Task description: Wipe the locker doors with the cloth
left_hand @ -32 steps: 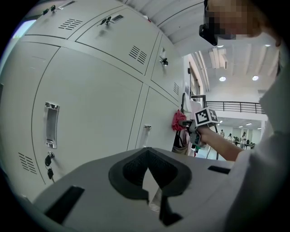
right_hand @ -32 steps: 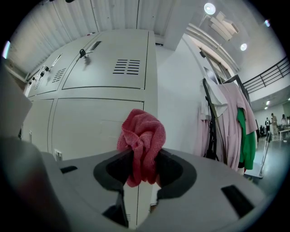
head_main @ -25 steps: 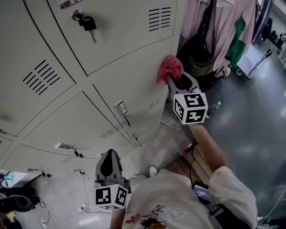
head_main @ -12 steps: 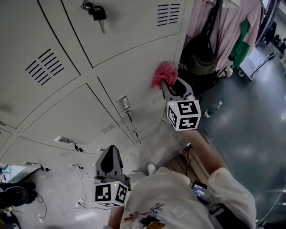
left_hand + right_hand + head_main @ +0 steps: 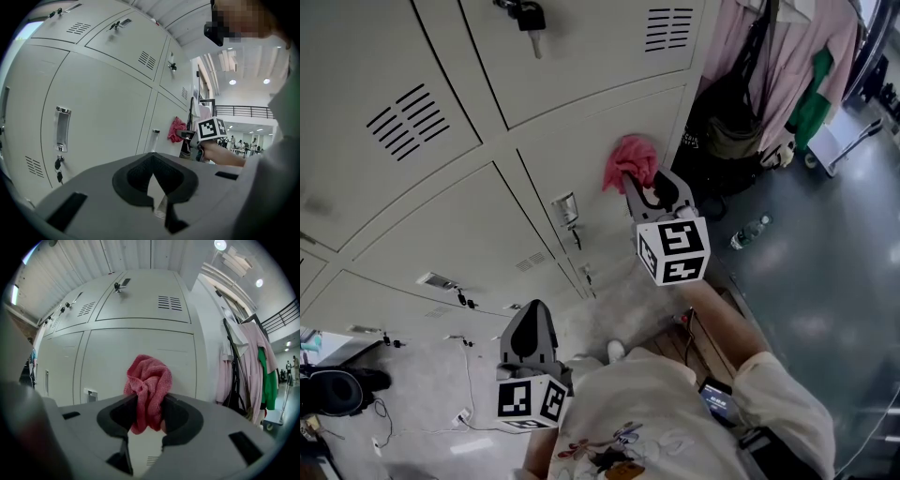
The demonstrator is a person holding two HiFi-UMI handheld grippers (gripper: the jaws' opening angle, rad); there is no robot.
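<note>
A bunched pink cloth (image 5: 630, 162) rests against a beige locker door (image 5: 609, 136) in the lower row, right of its handle (image 5: 567, 210). My right gripper (image 5: 637, 184) is shut on the cloth (image 5: 148, 389), whose folds bulge out above the jaws in the right gripper view. My left gripper (image 5: 530, 328) hangs low near the person's body, away from the lockers, jaws together with nothing between them (image 5: 157, 206). From the left gripper view the cloth (image 5: 176, 129) and the right gripper's marker cube (image 5: 210, 130) show far off along the locker row.
Keys (image 5: 528, 15) hang from an upper locker's lock. Clothes and a black bag (image 5: 733, 117) hang at the right end of the lockers. A water bottle (image 5: 749, 232) lies on the dark floor. Cables and a black bag (image 5: 333, 392) lie at lower left.
My right gripper has slid the cloth leftward and slightly down across the lower locker door, toward its handle. The left gripper has stayed where it was.
</note>
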